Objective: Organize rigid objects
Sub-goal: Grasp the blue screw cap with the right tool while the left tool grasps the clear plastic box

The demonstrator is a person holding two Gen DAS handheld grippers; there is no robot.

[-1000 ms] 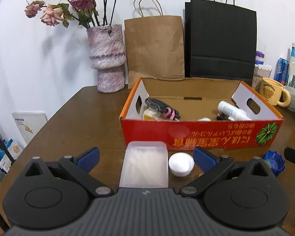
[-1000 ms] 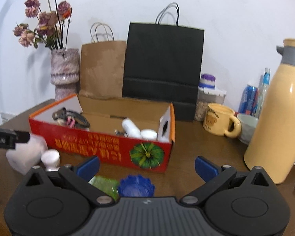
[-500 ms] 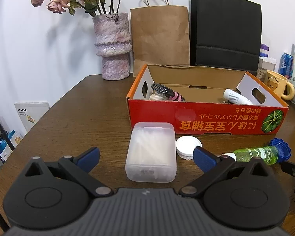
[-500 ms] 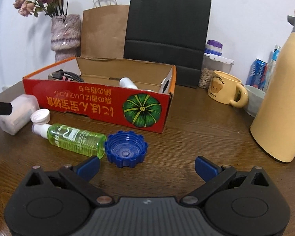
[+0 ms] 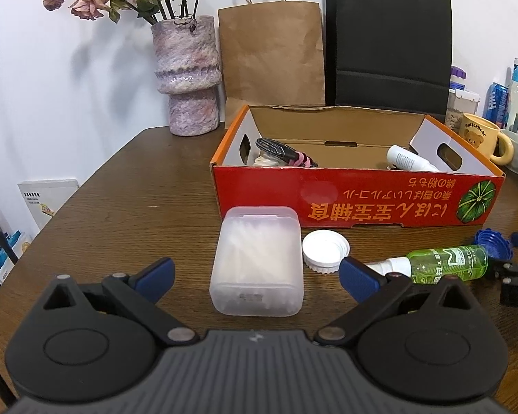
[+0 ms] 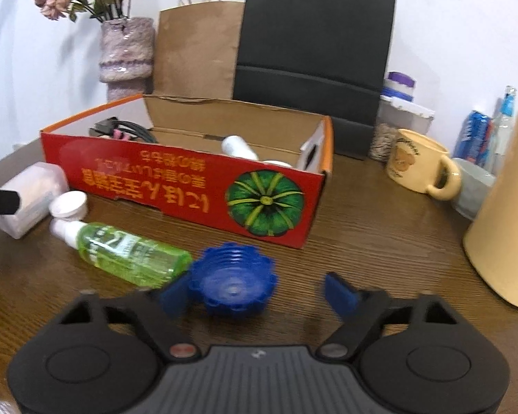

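A clear plastic box [image 5: 257, 258] of white sticks lies on the brown table, between the wide-apart fingers of my open left gripper [image 5: 257, 277]; neither pad touches it. Right of the box sit a white cap [image 5: 325, 250], a green spray bottle [image 5: 445, 262] on its side, and a blue ridged cap [image 6: 233, 279]. My right gripper [image 6: 257, 296] is low over the table with its jaws closing around the blue cap. Its left pad is at the cap's edge, while a gap remains at the right pad. Behind stands the red carton [image 6: 176, 179], which holds a white tube and cables.
Behind the carton [image 5: 355, 200] stand a vase of dried flowers [image 5: 188, 76], a brown paper bag [image 5: 272, 55] and a black bag [image 5: 390, 45]. To the right are a yellow mug [image 6: 418, 165], a grey bowl, cans and a tall cream flask [image 6: 504, 227].
My right gripper sank and came forward to the blue cap, and its jaws narrowed around it. The left gripper drew back slightly from the clear box and stayed open.
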